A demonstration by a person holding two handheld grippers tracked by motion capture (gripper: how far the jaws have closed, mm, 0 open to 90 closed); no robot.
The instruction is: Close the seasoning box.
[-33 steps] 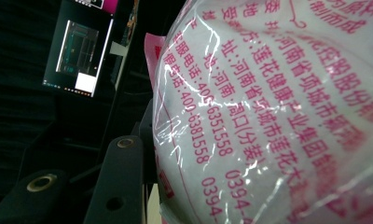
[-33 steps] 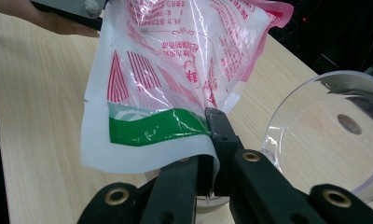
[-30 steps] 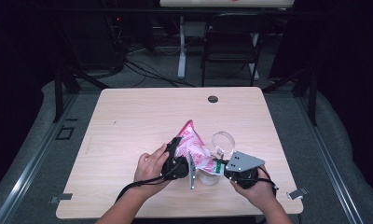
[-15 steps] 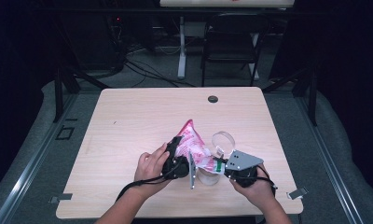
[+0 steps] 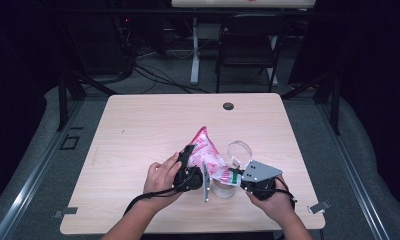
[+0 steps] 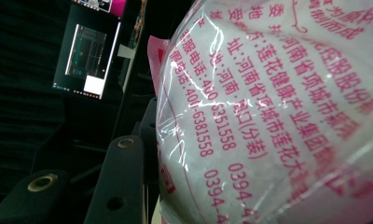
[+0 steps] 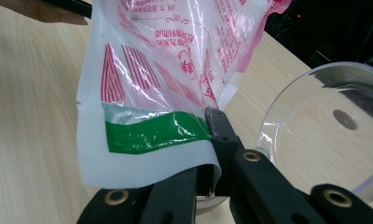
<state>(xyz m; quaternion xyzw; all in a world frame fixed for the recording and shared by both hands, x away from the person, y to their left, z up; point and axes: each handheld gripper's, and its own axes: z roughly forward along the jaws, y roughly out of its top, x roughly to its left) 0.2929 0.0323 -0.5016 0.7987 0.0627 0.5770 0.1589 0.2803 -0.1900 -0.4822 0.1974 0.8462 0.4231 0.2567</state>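
A pink-and-white plastic bag point(image 5: 206, 150) printed with red Chinese text is held up over the table's front middle, its peak pointing away. My left gripper point(image 5: 190, 169) is shut on the bag's bulging body point(image 6: 278, 116); one black finger point(image 6: 121, 182) presses its side and the other is hidden behind it. My right gripper point(image 5: 236, 178) is shut on the bag's lower corner by the green stripe point(image 7: 152, 133), its jaws pinched together there point(image 7: 211, 125). A clear cup point(image 5: 223, 188) stands on the table under the bag, between the two grippers.
A clear round container point(image 5: 239, 150) lies on the wooden table point(image 5: 138, 130) just right of the bag, seen close up in the right gripper view point(image 7: 324, 130). A small dark grommet point(image 5: 228, 106) sits near the far edge. A chair point(image 5: 248, 45) stands beyond the table.
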